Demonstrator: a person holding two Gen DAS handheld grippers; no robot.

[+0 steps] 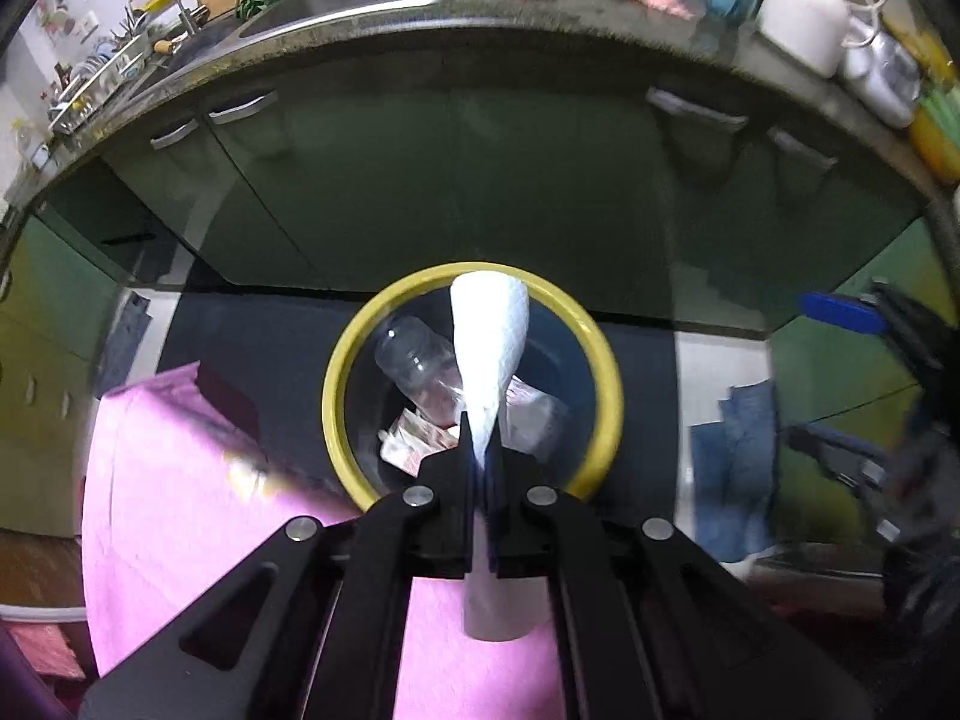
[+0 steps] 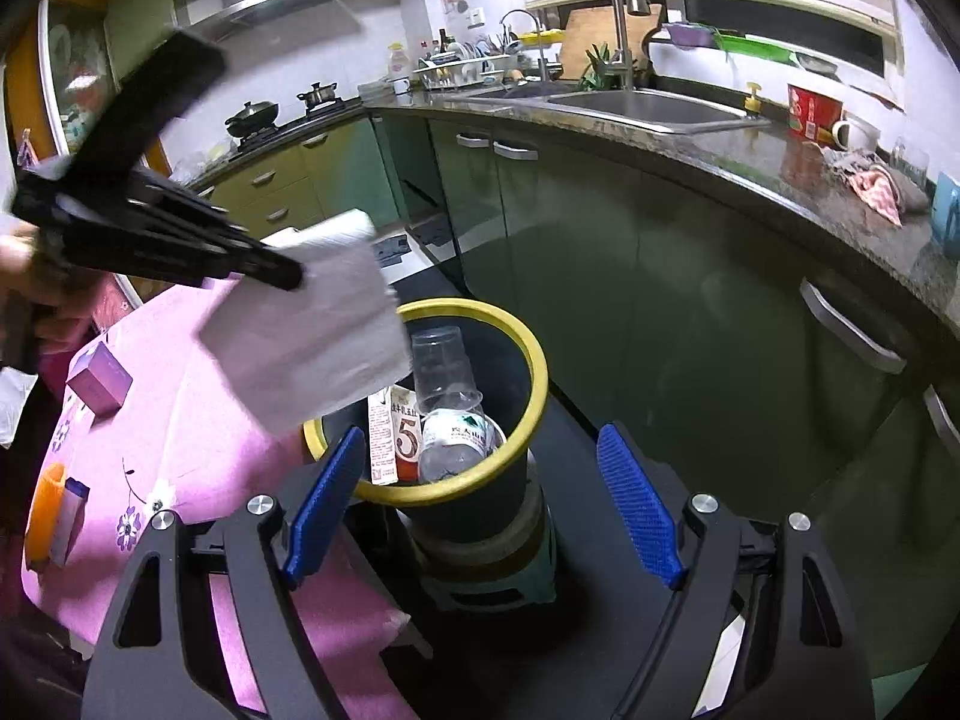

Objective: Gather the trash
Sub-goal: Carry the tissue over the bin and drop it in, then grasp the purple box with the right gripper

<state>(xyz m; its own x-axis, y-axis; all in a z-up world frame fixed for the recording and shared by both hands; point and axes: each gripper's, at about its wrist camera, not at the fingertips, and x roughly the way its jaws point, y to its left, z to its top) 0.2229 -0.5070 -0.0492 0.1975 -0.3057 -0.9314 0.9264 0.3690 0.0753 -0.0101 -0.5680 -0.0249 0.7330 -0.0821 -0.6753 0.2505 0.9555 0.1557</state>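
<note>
My left gripper [image 1: 479,450] is shut on a white paper towel [image 1: 489,348] and holds it above the yellow-rimmed trash bin [image 1: 336,384]. In the right wrist view the left gripper [image 2: 288,276] holds the towel [image 2: 312,336] over the bin's left rim [image 2: 534,360]. The bin holds a clear plastic bottle [image 1: 414,360], a clear cup [image 2: 441,366] and a carton [image 2: 393,438]. My right gripper [image 2: 480,498] is open and empty, low in front of the bin; it also shows at the right edge of the left wrist view [image 1: 870,360].
A table with a pink cloth [image 2: 162,420] stands left of the bin, with a purple box [image 2: 99,381] and an orange item [image 2: 45,510] on it. Dark green cabinets [image 2: 600,252] and a counter with a sink [image 2: 636,105] run behind. Blue cloths [image 1: 738,468] lie on the floor.
</note>
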